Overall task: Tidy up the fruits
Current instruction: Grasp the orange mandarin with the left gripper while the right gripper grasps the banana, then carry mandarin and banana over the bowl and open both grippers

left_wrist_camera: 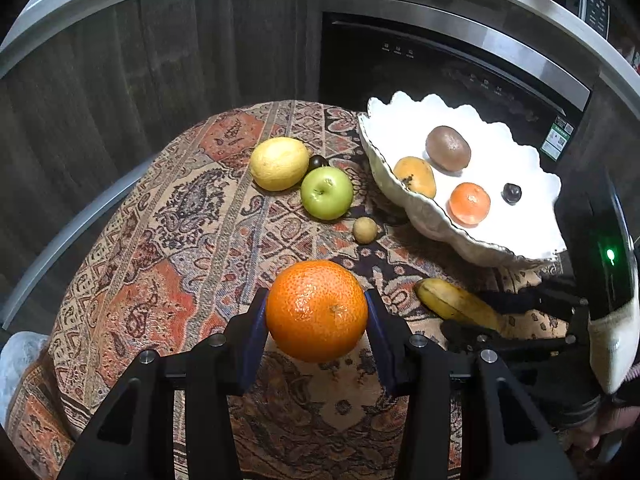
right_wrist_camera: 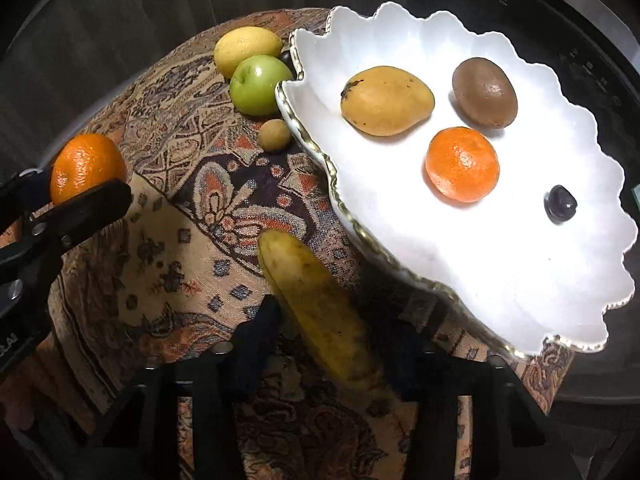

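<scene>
The right gripper [right_wrist_camera: 324, 320] straddles the banana [right_wrist_camera: 320, 304], whose long axis runs forward between its jaws, apparently closing around it.

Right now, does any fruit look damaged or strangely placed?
Nothing is spilled. The banana between the right gripper's fingers has dark spots, and the mango in the white bowl has a dark blemish at one end. Otherwise nothing stands out.

Patterned tablecloth [left_wrist_camera: 168, 216] carries bowl [left_wrist_camera: 432, 216], lemon [left_wrist_camera: 279, 163], apple [left_wrist_camera: 327, 193], banana [right_wrist_camera: 316, 304]
</scene>
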### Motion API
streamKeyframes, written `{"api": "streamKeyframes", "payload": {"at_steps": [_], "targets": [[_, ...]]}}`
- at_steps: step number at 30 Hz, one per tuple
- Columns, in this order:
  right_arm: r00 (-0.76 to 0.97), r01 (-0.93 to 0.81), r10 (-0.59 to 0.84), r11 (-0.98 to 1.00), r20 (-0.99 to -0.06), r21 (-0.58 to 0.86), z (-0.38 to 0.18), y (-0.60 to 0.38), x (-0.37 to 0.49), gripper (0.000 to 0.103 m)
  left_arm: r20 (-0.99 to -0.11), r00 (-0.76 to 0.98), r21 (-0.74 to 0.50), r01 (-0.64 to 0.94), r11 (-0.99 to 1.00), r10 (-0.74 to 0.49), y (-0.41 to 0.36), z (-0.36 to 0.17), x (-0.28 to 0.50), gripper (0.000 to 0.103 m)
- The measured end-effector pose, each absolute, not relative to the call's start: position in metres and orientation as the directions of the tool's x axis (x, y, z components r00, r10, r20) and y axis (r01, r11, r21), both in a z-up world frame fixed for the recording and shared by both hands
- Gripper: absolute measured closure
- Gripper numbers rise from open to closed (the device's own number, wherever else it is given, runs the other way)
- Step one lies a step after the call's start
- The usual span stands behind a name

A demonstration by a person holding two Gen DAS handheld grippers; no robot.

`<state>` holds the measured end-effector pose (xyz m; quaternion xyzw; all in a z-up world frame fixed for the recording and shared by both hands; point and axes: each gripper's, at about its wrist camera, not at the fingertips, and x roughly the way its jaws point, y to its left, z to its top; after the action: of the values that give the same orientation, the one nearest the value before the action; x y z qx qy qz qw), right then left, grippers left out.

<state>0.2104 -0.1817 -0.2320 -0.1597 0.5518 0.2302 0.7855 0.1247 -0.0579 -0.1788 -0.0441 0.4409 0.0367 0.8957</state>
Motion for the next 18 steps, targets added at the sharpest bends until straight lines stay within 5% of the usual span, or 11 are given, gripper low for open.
{"api": "streamKeyframes", "payload": {"at_steps": [18], "targets": [[0.335,-0.295,0.192,0.951,-0.922,0.091,-0.210,-0.204,0.166,0.072,-0.791,0.611,-0.070,-0.138,0.988,0.030,-0.043,-0.169,0.124,0.057]]}}
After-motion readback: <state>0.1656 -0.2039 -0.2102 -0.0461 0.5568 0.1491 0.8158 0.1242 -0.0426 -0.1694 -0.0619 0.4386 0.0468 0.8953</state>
